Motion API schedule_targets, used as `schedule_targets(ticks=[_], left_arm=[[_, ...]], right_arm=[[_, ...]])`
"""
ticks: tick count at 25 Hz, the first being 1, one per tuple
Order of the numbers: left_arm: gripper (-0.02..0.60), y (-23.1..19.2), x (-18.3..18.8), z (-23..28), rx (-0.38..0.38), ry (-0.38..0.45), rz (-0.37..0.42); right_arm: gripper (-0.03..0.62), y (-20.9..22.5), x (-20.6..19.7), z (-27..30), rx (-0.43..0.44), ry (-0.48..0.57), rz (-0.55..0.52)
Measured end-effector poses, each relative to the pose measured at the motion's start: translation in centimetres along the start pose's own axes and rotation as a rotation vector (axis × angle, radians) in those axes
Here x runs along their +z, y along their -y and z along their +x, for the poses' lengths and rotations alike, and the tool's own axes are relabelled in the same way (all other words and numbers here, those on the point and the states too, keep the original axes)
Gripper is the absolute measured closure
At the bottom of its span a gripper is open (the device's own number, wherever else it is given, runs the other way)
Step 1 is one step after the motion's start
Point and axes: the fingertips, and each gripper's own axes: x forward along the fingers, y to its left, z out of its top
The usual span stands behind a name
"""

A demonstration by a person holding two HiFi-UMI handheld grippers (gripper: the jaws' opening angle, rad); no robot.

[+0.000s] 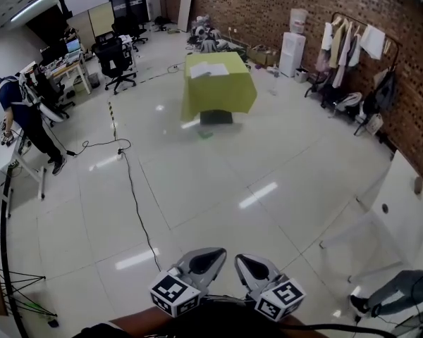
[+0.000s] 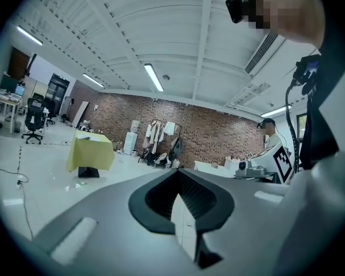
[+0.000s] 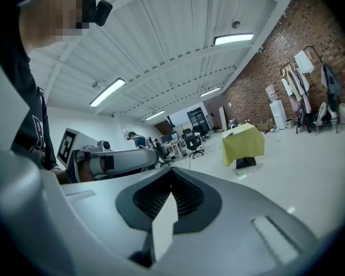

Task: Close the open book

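Head view | left hand-held gripper and right hand-held gripper clenched, empty | book — seemingly open — on distant yellow desk | risk: tripping on floor cable while approaching.

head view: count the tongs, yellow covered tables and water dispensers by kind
tongs: 2 (left tongs, right tongs)
yellow-covered table: 1
water dispenser: 1
total: 4
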Motion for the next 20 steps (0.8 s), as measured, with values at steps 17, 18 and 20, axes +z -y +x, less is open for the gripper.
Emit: schedule_targets(ticks=[17, 18, 20], left_arm=[[0.575, -16.1, 4.8, -2.6, -0.043, 0.013, 0.045], [0.575, -16.9, 5.0, -2.8, -0.045, 0.013, 0.048], [0.575, -18.5, 5.5, -3.3, -0.055, 0.011, 0.050]], right_arm=[[0.586, -0.5, 2.3, 16.7, -0.079, -0.036, -0.035], [0.586, -0.6, 2.3, 17.5, -0.087, -0.040, -0.031], [0.586, -0.9, 2.4, 19.3, -0.100, -0.044, -0.025]])
